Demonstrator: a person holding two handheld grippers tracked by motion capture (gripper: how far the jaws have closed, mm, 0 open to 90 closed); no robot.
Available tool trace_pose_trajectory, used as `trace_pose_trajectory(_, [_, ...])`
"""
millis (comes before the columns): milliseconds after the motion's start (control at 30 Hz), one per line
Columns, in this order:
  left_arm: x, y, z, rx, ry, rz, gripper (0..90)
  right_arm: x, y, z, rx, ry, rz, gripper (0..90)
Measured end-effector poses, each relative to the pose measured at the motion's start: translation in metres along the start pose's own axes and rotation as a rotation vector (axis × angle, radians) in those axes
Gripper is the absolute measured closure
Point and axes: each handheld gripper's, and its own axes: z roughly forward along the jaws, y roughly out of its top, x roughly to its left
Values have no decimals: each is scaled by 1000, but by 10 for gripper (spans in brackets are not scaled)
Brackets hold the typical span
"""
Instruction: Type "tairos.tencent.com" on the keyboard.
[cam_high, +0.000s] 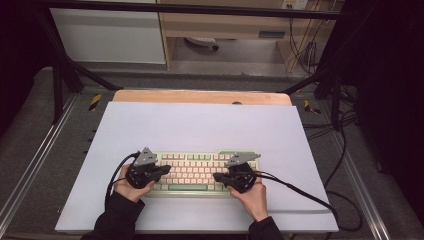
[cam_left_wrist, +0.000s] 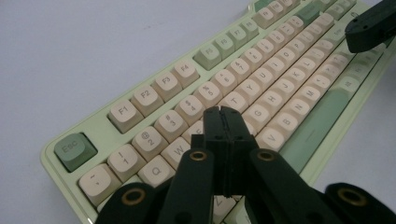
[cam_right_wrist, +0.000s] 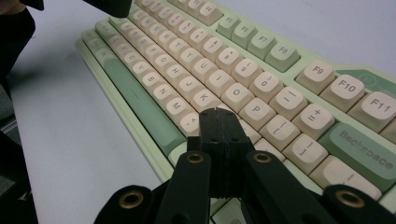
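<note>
A pale green mechanical keyboard with cream keycaps and green accent keys lies flat on the white sheet-covered surface, near the person's edge and roughly centred left to right. The left hand-held gripper, black with a grey three-cornered plate on top, is positioned over the left end of the keyboard, with the person's left hand behind it at the keyboard's lower left corner. The right hand-held gripper, of the same build, is positioned over the right end, with the right hand behind it. The two point toward each other across the key field and stand apart. A black cable trails from the right hand-held gripper across the surface to the right. In the left gripper view, the left hand-held gripper has its jaws fully closed, pad against pad, with nothing between them; the tip sits above the letter rows near the W and T keycaps, with the green Esc key at lower left. In the right gripper view, the right hand-held gripper is likewise fully closed and empty, its tip above the keys just below the P keycap, with the green Backspace key to its right. Whether either tip touches a keycap cannot be determined.
</note>
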Motion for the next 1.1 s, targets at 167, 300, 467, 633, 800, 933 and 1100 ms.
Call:
trace_pose_trajectory(167, [-2,4,6,4,3,2,897,0,-2,-3,-1,4,0,900])
trace_pose_trajectory(300, [-3,8,13,11,14,8,898,1,-2,-4,1,6,-2,900])
trace_pose_trajectory(467, [-3,9,24,21,19,4,898,1,-4,-4,2,8,-8,900])
trace_pose_trajectory(633, [-5,8,31,26,20,9,898,2,-5,-4,3,10,-2,900])
trace_pose_trajectory(800, [-5,8,35,33,17,10,898,2,-5,-4,5,14,-7,900])
trace_pose_trajectory(933, [-6,7,37,34,20,18,898,2,-6,-5,-1,14,0,900])
trace_pose_trajectory(1100, [-6,6,38,35,17,21,898,0,-7,-7,-6,16,4,900])
